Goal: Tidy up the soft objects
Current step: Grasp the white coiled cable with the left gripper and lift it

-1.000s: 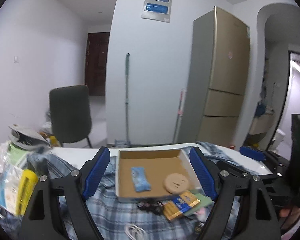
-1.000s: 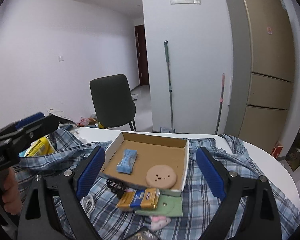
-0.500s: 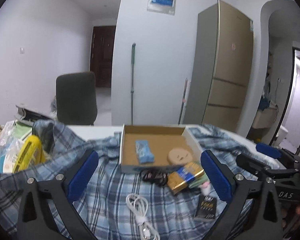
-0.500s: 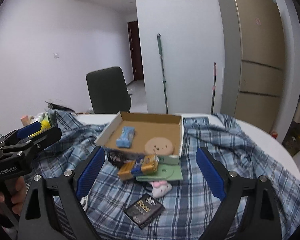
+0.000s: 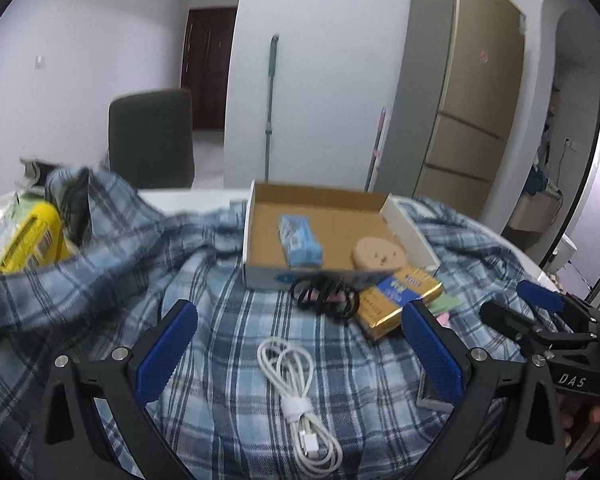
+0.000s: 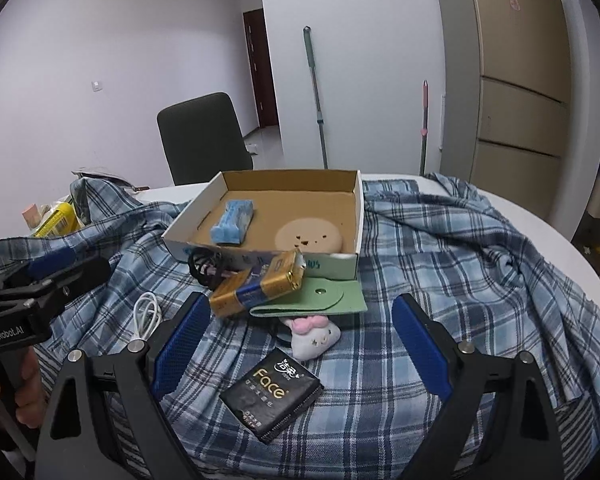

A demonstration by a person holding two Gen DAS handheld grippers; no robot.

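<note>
Right wrist view: right gripper (image 6: 300, 344) hangs empty, jaws spread wide, above the plaid cloth (image 6: 440, 264) covering the tabletop. Left gripper (image 5: 300, 350) is likewise spread and empty, over a white cable (image 5: 296, 380). Cardboard box (image 6: 354, 216), toward the far edge, holds a blue packet (image 6: 234, 226) and a tan round pad (image 6: 310, 236). Outside its near wall lie a gold packet (image 6: 256, 284), green pouch (image 6: 316, 300), plush toy (image 6: 314, 336) and black tissue pack (image 6: 272, 394), crowded and partly overlapping. Risk: closing on the plush toy may snag the pouch resting on it or pinch the cloth, dragging neighbours along.
</note>
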